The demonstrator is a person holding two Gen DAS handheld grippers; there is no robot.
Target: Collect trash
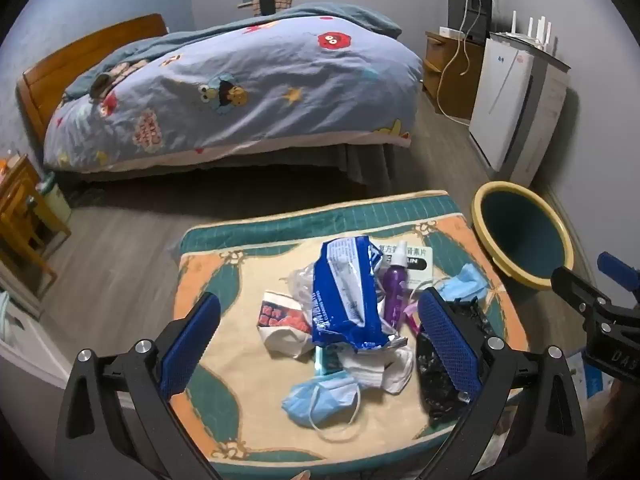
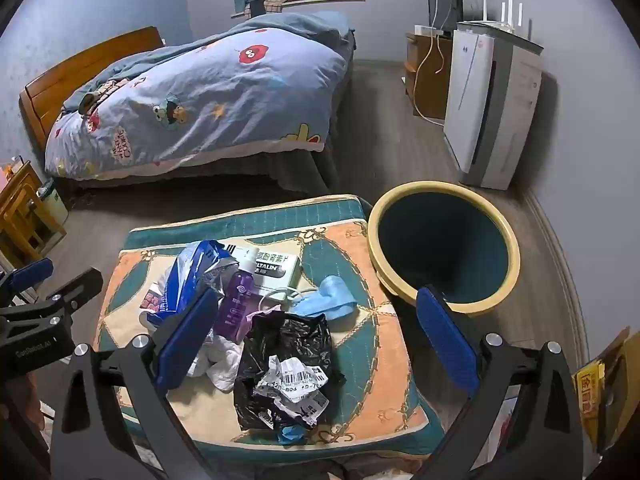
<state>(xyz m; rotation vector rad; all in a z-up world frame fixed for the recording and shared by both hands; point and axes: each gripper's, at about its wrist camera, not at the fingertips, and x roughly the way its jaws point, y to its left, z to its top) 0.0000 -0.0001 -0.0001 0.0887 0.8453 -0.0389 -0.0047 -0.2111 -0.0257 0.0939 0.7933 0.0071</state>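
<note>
While both grippers hang over the cushion (image 2: pixel 384 320), neither holds anything: left gripper (image 1: pixel 320 344) fingers spread wide, right gripper (image 2: pixel 316 340) fingers likewise spread. Trash lies heaped on the cushion: blue wrapper (image 1: pixel 348 296), purple bottle (image 2: pixel 236 304), medicine box (image 2: pixel 276 268), blue masks (image 1: pixel 320 400), black bag (image 2: pixel 288 344) with crumpled label. Bin (image 2: pixel 444 248) stands just beside the cushion, on the side away from the left gripper. Bed (image 2: pixel 192 104) lies beyond the cushion.
</note>
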